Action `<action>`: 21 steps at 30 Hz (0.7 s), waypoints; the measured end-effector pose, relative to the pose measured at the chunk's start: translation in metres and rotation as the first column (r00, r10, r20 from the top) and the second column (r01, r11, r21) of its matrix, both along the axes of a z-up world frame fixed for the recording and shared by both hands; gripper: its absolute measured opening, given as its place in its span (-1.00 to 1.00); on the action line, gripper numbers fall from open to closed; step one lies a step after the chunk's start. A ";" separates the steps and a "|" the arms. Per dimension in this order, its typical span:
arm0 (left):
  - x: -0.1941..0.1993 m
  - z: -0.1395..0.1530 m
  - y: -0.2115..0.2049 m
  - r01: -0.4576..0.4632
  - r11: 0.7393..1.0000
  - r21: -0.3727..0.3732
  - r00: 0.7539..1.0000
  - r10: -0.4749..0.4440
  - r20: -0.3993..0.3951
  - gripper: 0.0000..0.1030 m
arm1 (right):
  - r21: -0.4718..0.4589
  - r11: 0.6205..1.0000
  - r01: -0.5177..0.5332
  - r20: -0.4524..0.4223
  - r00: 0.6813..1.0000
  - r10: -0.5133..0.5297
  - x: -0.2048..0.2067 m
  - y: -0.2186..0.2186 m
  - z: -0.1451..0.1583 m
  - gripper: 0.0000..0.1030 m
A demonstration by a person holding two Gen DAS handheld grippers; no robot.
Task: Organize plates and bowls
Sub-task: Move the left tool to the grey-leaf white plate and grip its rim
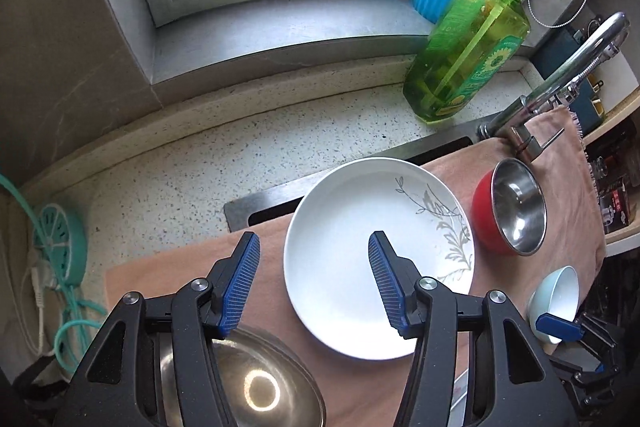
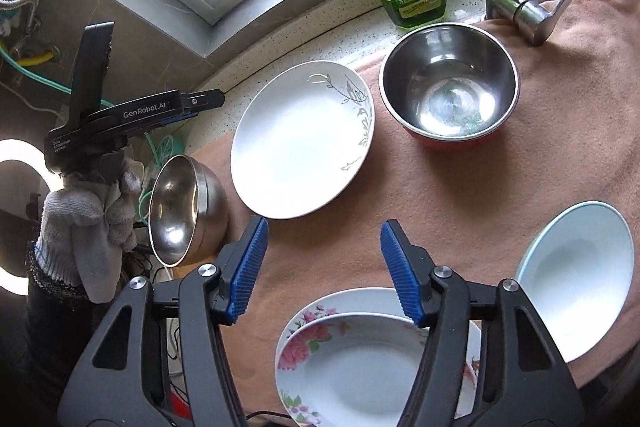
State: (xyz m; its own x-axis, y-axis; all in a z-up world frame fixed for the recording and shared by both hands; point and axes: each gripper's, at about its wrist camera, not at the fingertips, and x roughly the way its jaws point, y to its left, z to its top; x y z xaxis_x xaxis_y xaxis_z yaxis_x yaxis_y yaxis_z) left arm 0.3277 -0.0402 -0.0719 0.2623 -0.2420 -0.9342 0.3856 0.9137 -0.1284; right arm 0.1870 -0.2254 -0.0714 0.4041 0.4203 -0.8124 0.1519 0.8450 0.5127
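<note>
1. The left gripper (image 1: pixel 314 277) hangs with fingers spread and empty, straddling the near-left rim of the leaf-patterned plate (image 1: pixel 360 259) at frame centre, likely lining up a grasp.
2. The right gripper (image 2: pixel 324 271) hovers, fingers apart and holding nothing, over the towel (image 2: pixel 460 195) above the flowered plates (image 2: pixel 352 359) at lower centre.
3. Bowls sit apart: red-sided steel bowl (image 2: pixel 448 87) upper right, pale blue bowl (image 2: pixel 576 279) right, steel bowl (image 2: pixel 184 211) left; none stacked yet.

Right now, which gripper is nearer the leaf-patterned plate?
Left. The left gripper straddles the leaf-patterned plate's near rim; the right gripper hovers short of it, over the cloth.
</note>
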 end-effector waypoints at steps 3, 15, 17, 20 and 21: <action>0.020 -0.014 -0.004 0.002 1.000 0.007 0.999 -0.002 -0.052 -0.07 | 0.013 1.000 0.024 -0.021 0.999 -0.024 0.014 -0.001 -0.009 0.09; 0.050 -0.050 -0.029 0.069 0.996 0.058 0.988 -0.061 -0.139 -0.31 | 0.072 0.995 0.071 -0.146 0.988 -0.059 0.048 0.002 -0.056 -0.39; 0.051 -0.053 -0.031 0.081 0.995 0.059 0.986 -0.071 -0.148 -0.42 | 0.085 0.994 0.071 -0.160 0.986 -0.057 0.051 0.003 -0.061 -0.43; 0.052 -0.056 -0.033 0.090 0.994 0.059 0.984 -0.080 -0.160 -0.49 | 0.073 0.995 0.067 -0.164 0.985 -0.054 0.054 0.007 -0.065 -0.53; 0.052 -0.057 -0.034 0.093 0.994 0.063 0.984 -0.082 -0.161 -0.49 | 0.067 0.995 0.069 -0.167 0.984 -0.057 0.056 0.008 -0.066 -0.54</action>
